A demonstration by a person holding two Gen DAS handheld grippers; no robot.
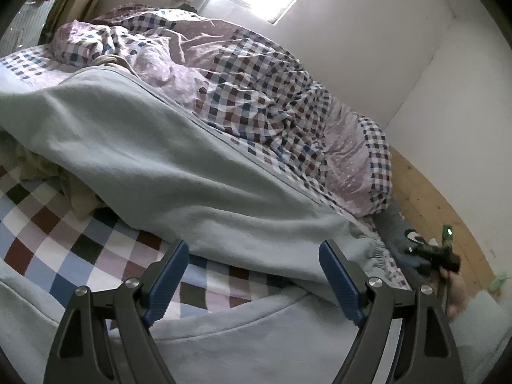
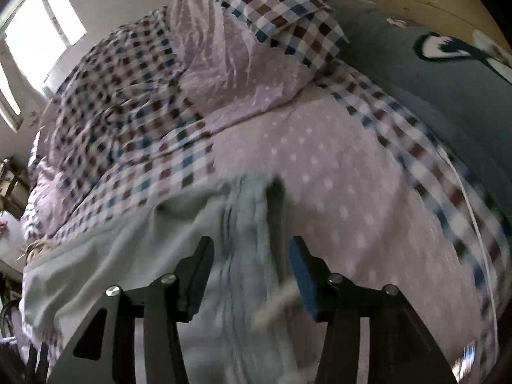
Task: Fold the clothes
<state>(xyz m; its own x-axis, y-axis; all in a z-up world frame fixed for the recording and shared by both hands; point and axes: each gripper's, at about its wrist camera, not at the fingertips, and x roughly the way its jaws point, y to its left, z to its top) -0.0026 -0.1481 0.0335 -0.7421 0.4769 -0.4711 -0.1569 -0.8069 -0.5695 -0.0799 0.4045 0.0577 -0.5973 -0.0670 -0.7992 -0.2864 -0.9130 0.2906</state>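
Pale-blue fleece garment (image 1: pixel 179 166) is lying across the checked bedsheet (image 1: pixel 64 224), a big fold of it running from 9 o'clock down toward 4 o'clock in the left wrist view, with a curved hem or edge sitting at 6 o'clock just under the fingers. Left gripper (image 1: pixel 252 275) is hanging wide open over that fold, blue pads (image 1: pixel 169 275) clear of the cloth, nothing pinched. Rumpled plaid-and-dotted duvet (image 1: pixel 256 96) is piled behind at 12 to 2 o'clock, wooden board (image 1: pixel 425 192) at 3 o'clock; the other hand with its tool is showing at 4 o'clock, blurred. In the right wrist view, the right gripper (image 2: pixel 251 275) is standing about half open with a ribbed cuff or hem (image 2: pixel 243 224) of the same garment between the jaws at 6 o'clock; pads look off the fabric, though blur makes contact hard to call. Grey pillow (image 2: pixel 432 96) is sitting at 2 o'clock. Judgement: a fold is being laid and the right side is letting go. To do it well, the right should be clearing the cuff straight without dragging it, while the left is going low onto the near edge, pinching one layer only, keeping the sheet out.
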